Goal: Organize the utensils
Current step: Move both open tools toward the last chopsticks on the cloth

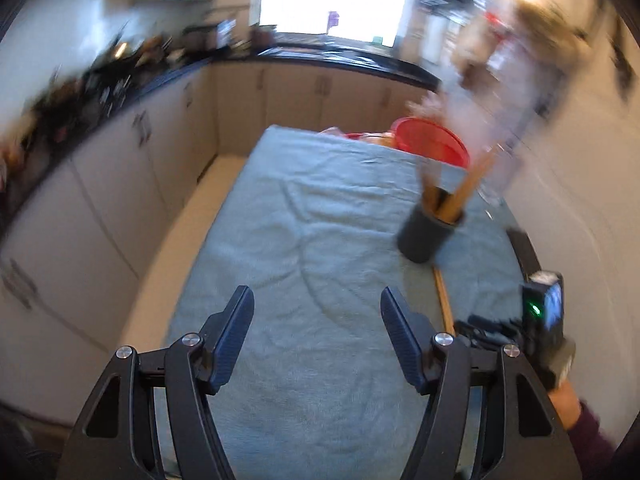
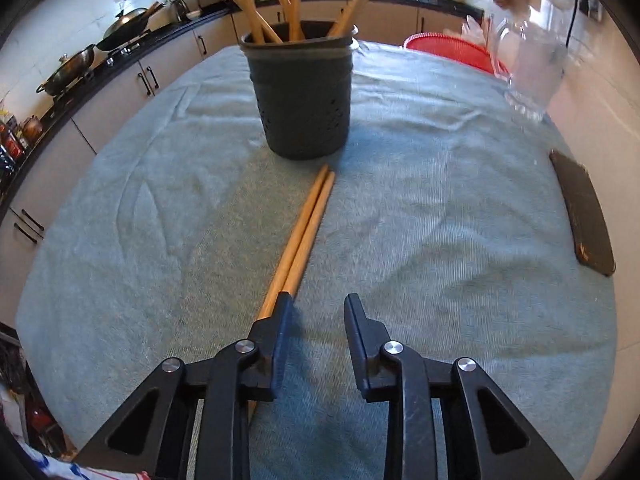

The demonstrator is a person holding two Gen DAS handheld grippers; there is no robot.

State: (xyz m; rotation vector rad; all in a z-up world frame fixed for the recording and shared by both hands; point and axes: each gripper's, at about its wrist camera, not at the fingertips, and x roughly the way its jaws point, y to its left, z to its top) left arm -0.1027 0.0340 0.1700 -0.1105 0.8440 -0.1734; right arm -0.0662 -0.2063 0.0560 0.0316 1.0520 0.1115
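Note:
A dark perforated utensil holder (image 2: 303,92) stands on the teal cloth-covered table (image 2: 440,208) with several wooden utensils (image 2: 248,4) upright in it. It also shows in the left wrist view (image 1: 430,230). A pair of wooden chopsticks (image 2: 306,224) lies flat on the cloth, from the holder's base back under my right gripper's left finger (image 2: 276,332). My right gripper (image 2: 316,308) is open and empty, low over the near end of the chopsticks. My left gripper (image 1: 316,300) is open and empty above bare cloth, left of the holder.
A red basket (image 2: 452,50) sits at the table's far edge. A clear glass jar (image 2: 532,60) stands at the far right. A dark flat board (image 2: 584,212) lies at the right edge. Kitchen cabinets and a stove with woks (image 2: 120,28) run along the left.

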